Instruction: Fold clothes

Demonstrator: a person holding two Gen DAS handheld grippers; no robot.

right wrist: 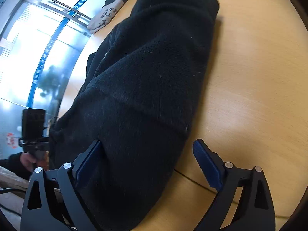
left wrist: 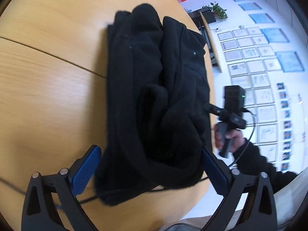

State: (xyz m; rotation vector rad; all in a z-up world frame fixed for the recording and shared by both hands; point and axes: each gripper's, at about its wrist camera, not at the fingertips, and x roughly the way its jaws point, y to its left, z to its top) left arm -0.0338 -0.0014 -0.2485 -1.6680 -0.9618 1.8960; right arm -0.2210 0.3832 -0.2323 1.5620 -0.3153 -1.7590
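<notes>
On the pale wooden table point(left wrist: 48, 80) lies a bulky black fleece garment point(left wrist: 154, 96), folded into a thick, lumpy bundle and sitting close to the table's curved edge. The left gripper point(left wrist: 151, 170), black-framed with blue ribbed pads, hangs over the near end of the bundle with its jaws spread wide, one pad on either side of the fleece and not clamping it (whether the pads actually brush the cloth, I cannot tell). A thin dark cable point(left wrist: 86, 199) trails across the wood beneath that end. To the right, the right gripper point(right wrist: 147, 160) stands likewise with its jaws wide apart: its left pad sits against the side of the garment, its right pad over bare wood. Beyond the table, a wall of framed certificates point(left wrist: 250, 57) fills the background.
</notes>
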